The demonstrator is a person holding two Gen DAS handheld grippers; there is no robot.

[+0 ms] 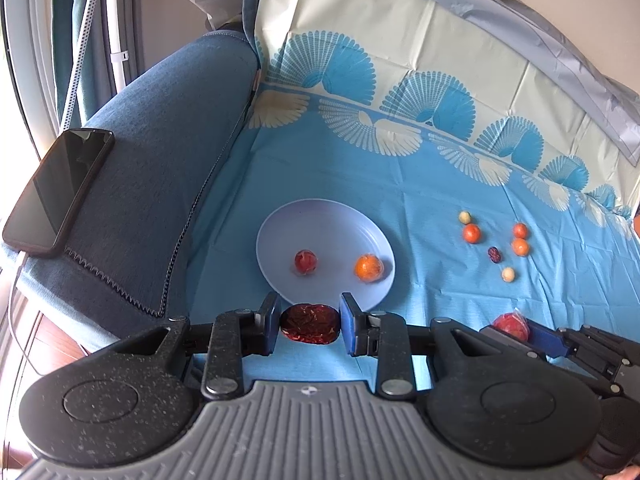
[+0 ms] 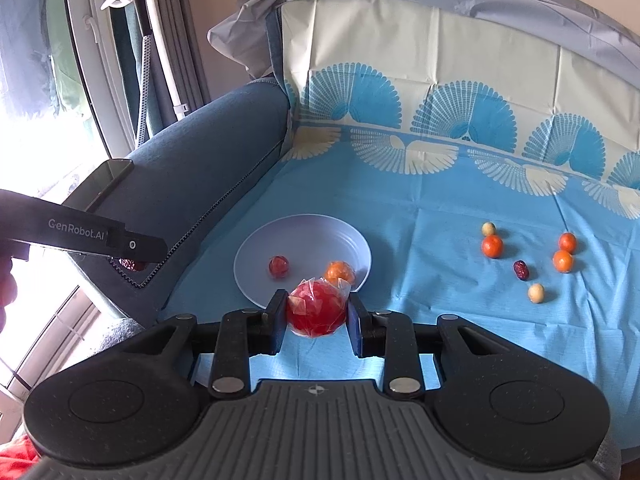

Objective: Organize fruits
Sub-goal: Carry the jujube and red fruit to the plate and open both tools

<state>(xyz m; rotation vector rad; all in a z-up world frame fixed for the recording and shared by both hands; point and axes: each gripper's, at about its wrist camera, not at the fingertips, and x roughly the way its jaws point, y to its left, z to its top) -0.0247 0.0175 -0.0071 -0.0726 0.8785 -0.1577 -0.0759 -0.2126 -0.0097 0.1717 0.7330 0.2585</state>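
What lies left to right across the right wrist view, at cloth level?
Phone → plate → wrapped red fruit in right gripper → orange beside pale ball → dark date → two oranges.

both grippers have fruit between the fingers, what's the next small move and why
Probably carry the right gripper a little forward over the plate and release there. It is shut on the wrapped red fruit just short of the plate's near rim, and two wrapped fruits already lie on the plate, with bare room left.
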